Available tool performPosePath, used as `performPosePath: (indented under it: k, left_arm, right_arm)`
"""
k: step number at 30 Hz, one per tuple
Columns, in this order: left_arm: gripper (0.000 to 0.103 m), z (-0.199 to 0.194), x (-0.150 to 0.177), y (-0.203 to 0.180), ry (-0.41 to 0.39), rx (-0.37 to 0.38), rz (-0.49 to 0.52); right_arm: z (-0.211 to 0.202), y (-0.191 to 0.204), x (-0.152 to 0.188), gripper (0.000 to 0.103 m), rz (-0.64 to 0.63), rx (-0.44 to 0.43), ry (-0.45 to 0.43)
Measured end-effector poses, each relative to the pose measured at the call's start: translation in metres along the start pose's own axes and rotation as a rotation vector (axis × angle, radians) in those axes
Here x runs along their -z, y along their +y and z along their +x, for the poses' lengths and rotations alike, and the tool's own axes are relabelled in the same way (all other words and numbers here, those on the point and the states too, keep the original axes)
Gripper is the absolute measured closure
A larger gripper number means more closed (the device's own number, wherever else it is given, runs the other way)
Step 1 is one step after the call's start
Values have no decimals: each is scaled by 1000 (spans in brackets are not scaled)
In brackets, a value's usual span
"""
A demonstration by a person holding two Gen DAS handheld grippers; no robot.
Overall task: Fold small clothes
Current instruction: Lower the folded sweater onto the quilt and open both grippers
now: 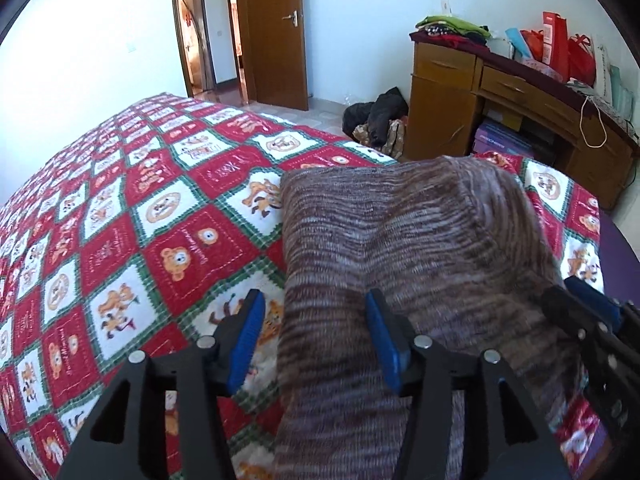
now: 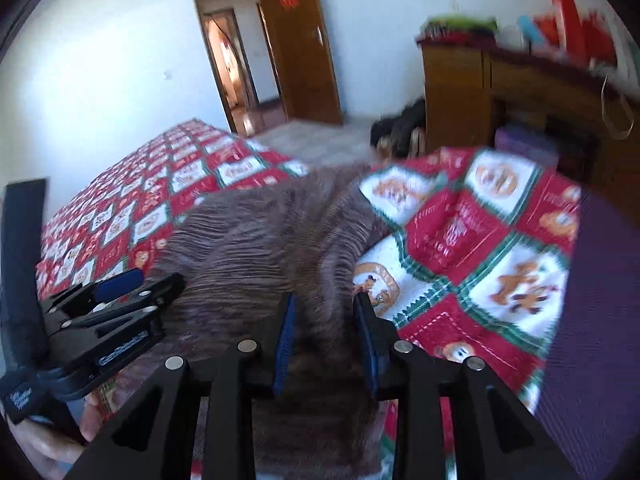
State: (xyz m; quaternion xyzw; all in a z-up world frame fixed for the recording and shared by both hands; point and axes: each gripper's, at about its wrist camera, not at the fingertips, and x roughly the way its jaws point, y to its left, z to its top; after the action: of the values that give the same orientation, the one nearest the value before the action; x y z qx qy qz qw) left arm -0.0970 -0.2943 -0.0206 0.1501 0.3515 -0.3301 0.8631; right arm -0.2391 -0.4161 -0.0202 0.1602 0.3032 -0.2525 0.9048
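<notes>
A brown striped knit garment [image 1: 400, 240] lies on the red, white and green patchwork bedspread [image 1: 140, 220]. My left gripper [image 1: 316, 320] is open over its near left edge, its right finger [image 1: 386, 340] on the knit and its left finger [image 1: 248, 336] over the bedspread. In the right wrist view the garment [image 2: 260, 248] runs away from me. My right gripper [image 2: 326, 320] is partly open with the knit between its blue pads. The left gripper [image 2: 120, 296] shows at the left there, and the right gripper [image 1: 584, 312] at the right edge of the left wrist view.
A wooden desk [image 1: 500, 92] with folded clothes and red bags stands at the right beyond the bed. Dark bags [image 1: 380, 120] lie on the floor by it. A wooden door [image 1: 272, 32] stands open at the back. A purple surface [image 2: 592, 320] is at the right.
</notes>
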Motion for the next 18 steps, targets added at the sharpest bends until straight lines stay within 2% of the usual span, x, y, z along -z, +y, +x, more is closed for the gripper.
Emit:
performPosePath:
  k: [2,7,12,18]
  left_arm:
    - [43,-5,4,-1,-6,-9,10]
    - [39,-9,17,-3,14,-20,49]
    - [39,-13,34,-5,22,-44,87]
    - [33,-33,48,-1,10,-72,90]
  right_arm:
    - [-11,11,5,72,-30,9,-23]
    - [-4,23,14,72,-31,-7,51]
    - [1,19,28,72,-23,42,126]
    - [-32,9,48,72,45,72,121]
